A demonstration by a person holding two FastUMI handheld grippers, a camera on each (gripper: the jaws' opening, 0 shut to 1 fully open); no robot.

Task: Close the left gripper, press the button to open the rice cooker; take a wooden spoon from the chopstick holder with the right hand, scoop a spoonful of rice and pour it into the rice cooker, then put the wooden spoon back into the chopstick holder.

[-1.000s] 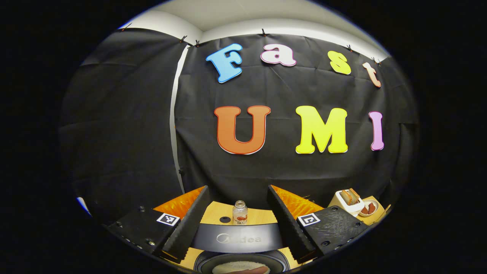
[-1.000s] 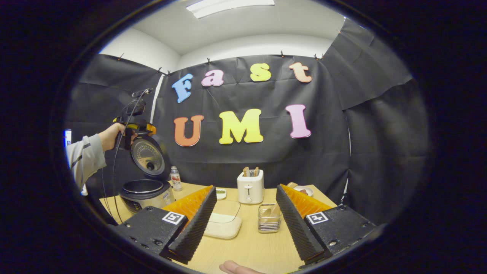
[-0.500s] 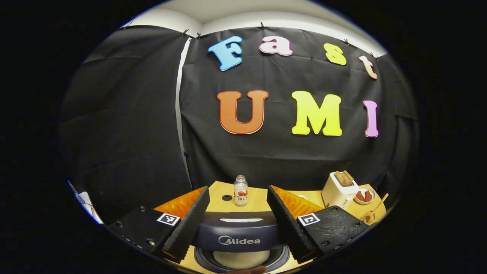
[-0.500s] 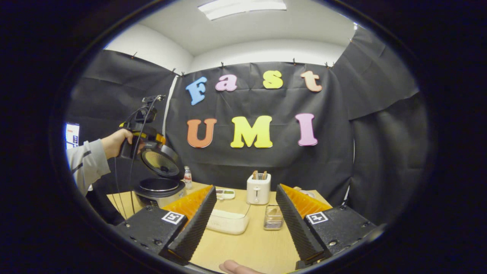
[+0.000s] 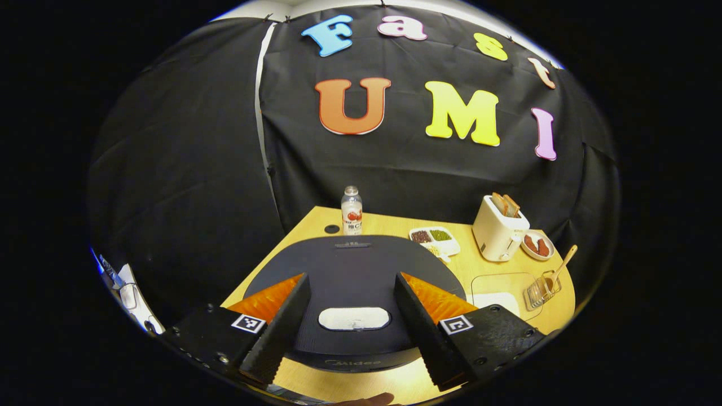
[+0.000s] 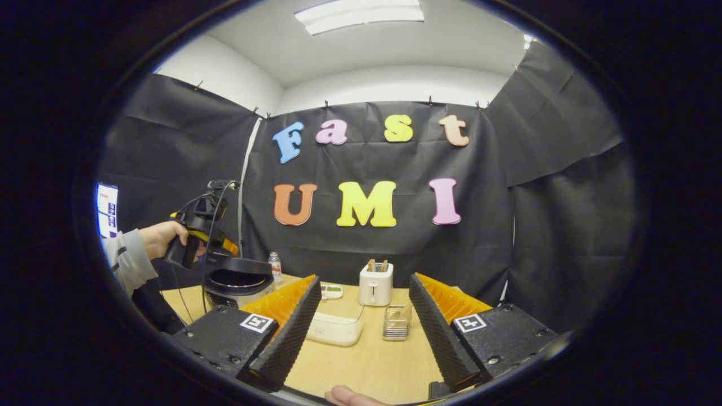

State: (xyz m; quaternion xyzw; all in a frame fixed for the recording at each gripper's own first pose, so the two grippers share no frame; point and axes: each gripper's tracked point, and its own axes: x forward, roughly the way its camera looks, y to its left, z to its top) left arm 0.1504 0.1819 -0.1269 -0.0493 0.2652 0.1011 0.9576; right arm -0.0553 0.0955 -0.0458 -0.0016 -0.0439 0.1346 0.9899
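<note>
My left gripper (image 5: 351,318) has its jaws apart and holding nothing, one finger on each side of the white button (image 5: 353,318) on the rice cooker (image 5: 355,276) lid, which lies nearly flat over the pot; from the right gripper view a small gap shows between lid and pot rim. My right gripper (image 6: 365,332) is likewise spread and empty above the wooden table (image 6: 372,366). The wooden spoon (image 5: 561,264) stands in the chopstick holder (image 5: 540,286), beside the clear rice container (image 6: 334,330) and near the toaster (image 5: 497,228).
</note>
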